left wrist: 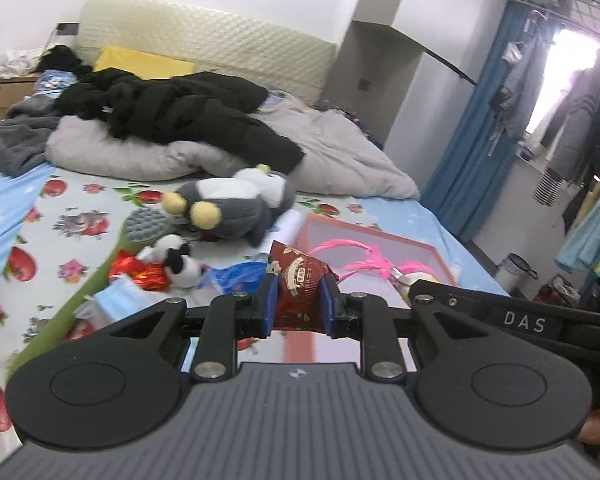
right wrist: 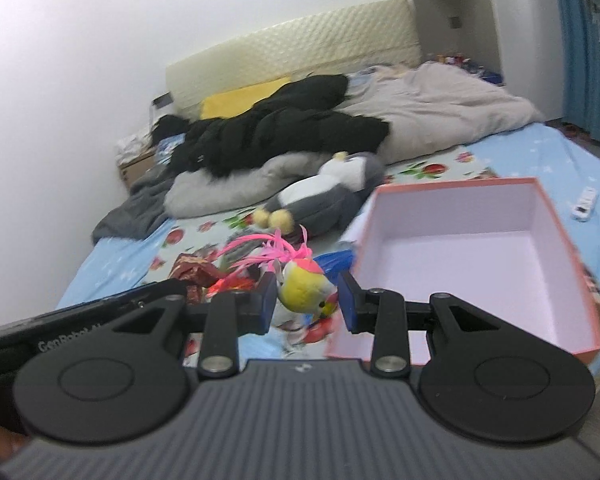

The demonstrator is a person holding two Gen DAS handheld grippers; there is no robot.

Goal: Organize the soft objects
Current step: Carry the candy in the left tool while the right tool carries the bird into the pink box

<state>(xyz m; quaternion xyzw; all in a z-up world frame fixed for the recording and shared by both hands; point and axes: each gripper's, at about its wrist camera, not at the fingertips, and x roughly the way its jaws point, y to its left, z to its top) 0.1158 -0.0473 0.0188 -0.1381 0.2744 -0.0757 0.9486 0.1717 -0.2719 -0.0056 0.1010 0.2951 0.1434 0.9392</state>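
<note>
My left gripper (left wrist: 299, 304) is shut on a crumpled red foil packet (left wrist: 300, 284), held above the bed beside the pink box (left wrist: 380, 240). My right gripper (right wrist: 308, 302) is shut on a small yellow plush bird with pink feathers (right wrist: 300, 286), just left of the open pink box (right wrist: 460, 264). A grey penguin plush (left wrist: 228, 204) lies on the bed, also seen in the right wrist view (right wrist: 324, 196). A small black-and-white cow plush (left wrist: 176, 260) lies near red wrappers (left wrist: 140, 272).
A green-handled brush (left wrist: 136, 232), a blue bag (left wrist: 240, 276) and a face mask (left wrist: 116, 300) lie on the floral sheet. A grey duvet (left wrist: 332, 152) and black jacket (left wrist: 180, 112) are piled behind. A white remote (right wrist: 586, 203) lies right of the box.
</note>
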